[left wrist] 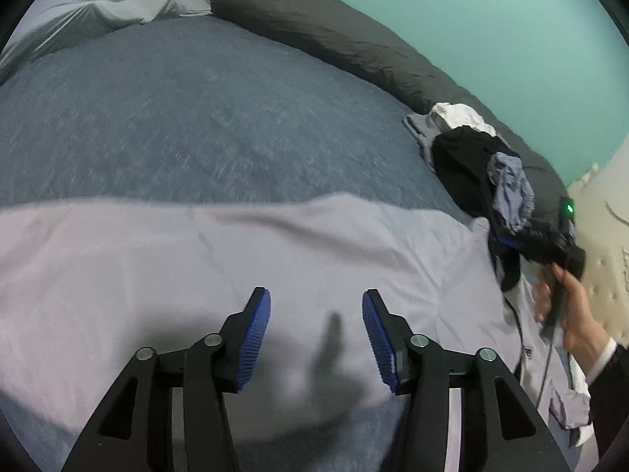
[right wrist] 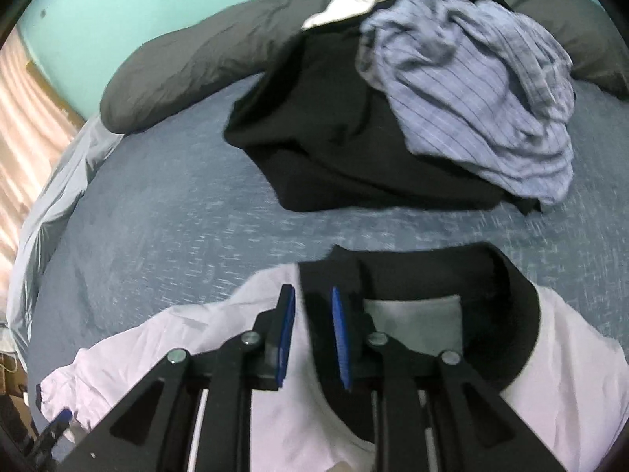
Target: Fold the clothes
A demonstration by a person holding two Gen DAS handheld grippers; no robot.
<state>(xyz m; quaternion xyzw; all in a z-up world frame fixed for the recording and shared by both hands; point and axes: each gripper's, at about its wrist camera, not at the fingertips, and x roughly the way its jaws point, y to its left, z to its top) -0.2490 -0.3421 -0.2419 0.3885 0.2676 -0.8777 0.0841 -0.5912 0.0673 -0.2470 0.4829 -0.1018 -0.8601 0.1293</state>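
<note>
Jacket (left wrist: 243,259) lies flat beneath left gripper (left wrist: 316,306), jaws apart.

Left wrist camera close above the pale shirt (left wrist: 236,267), angled down across the bed (left wrist: 177,118), right wrist camera close over its black collar (right wrist: 432,271), both facing the clothes pile (left wrist: 471,165) beyond the shirt

Blue bed (left wrist: 177,118) bears lavender shirt (left wrist: 236,259), clothes pile (right wrist: 393,110).
</note>
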